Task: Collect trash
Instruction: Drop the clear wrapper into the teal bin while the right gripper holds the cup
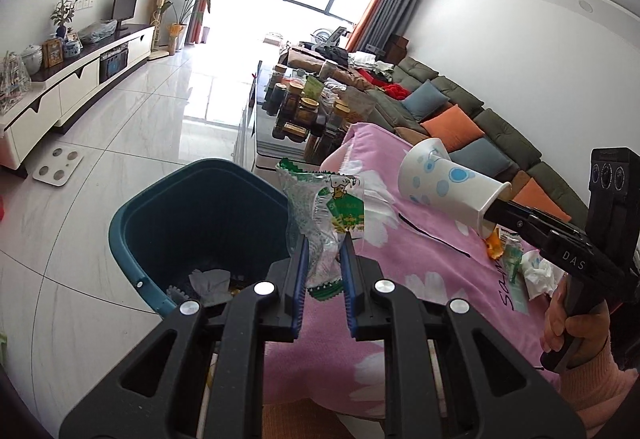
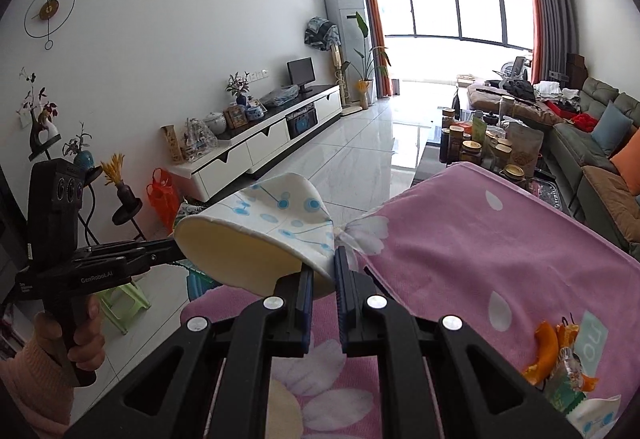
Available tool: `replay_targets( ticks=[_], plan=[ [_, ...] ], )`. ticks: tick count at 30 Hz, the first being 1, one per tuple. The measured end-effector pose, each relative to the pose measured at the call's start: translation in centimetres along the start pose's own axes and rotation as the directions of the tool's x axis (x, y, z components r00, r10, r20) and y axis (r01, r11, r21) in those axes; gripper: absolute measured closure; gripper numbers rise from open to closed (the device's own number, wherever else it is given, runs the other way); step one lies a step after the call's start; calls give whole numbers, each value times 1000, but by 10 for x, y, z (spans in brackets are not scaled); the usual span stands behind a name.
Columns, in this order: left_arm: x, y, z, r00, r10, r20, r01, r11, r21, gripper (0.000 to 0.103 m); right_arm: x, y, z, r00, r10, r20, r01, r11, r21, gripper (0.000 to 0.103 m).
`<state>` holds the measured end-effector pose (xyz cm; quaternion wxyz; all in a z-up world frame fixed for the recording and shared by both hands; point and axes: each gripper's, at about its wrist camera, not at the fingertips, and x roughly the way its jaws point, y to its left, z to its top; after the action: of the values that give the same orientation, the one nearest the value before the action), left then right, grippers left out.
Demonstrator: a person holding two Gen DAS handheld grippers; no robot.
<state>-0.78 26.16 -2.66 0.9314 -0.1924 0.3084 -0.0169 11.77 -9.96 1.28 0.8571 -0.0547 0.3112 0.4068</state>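
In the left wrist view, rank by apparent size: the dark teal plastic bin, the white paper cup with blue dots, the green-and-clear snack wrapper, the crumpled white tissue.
1. Dark teal plastic bin
2. White paper cup with blue dots and green-and-clear snack wrapper: alike; the wrapper is nearer, so unranked
3. Crumpled white tissue

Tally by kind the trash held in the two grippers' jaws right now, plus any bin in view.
Snack wrapper: 1, in the left gripper
Paper cup: 1, in the right gripper
Bin: 1
Total: 3
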Motion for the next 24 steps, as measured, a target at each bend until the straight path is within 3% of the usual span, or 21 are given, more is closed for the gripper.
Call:
replay_targets(
  ticks=[9, 24],
  plan=[
    [13, 41, 4, 997, 68, -33, -69, 996, -59, 87, 55, 14, 15, 995, 54, -84, -56, 998, -17, 94],
    [54, 71, 3, 986, 124, -113, -138, 983, -121, 87, 129, 30, 24, 977, 53, -208, -62, 997, -35, 94]
  ],
)
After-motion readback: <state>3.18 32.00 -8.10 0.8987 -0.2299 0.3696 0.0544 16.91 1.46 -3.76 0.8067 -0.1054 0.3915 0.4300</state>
